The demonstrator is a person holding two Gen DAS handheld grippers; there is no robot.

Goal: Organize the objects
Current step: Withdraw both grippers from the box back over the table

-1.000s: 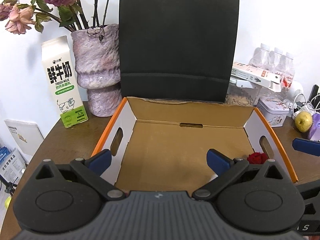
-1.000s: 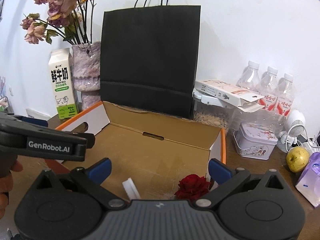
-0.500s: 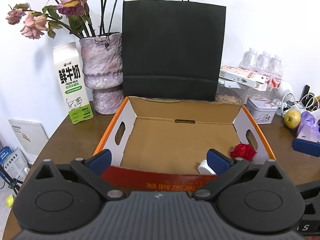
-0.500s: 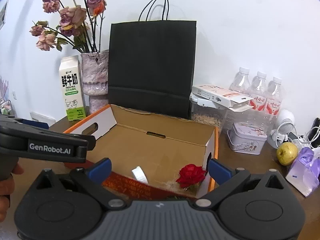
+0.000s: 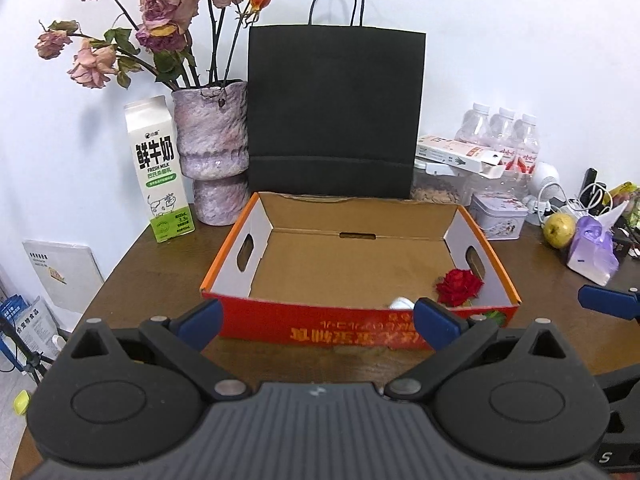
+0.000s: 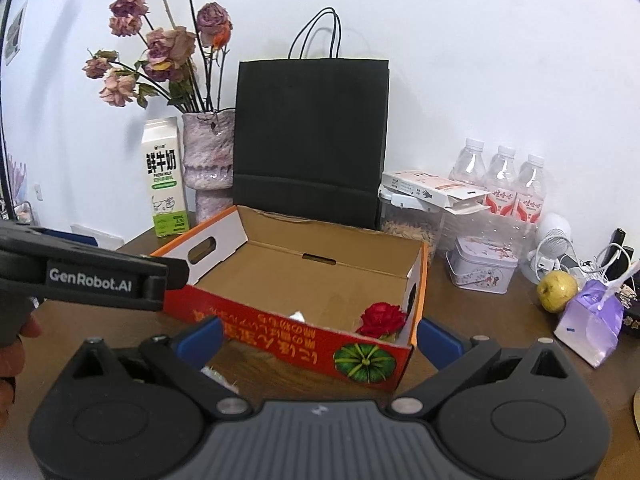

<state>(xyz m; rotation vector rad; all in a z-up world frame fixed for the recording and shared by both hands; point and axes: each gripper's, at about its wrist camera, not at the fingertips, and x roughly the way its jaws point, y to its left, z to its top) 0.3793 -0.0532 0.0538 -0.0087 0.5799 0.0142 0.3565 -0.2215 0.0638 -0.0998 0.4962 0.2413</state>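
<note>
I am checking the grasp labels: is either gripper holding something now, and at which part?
Nothing is held. The left gripper and the right gripper are both open and empty, in front of the cardboard box.

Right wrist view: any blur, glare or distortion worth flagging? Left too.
Right wrist view: sharp, even light, dark fisheye corners, black bag edges bowed; soft shadow of the dried flowers on the wall. Left wrist view: equally sharp, no glare on the cardboard box, the milk carton leans outward from lens distortion.
</note>
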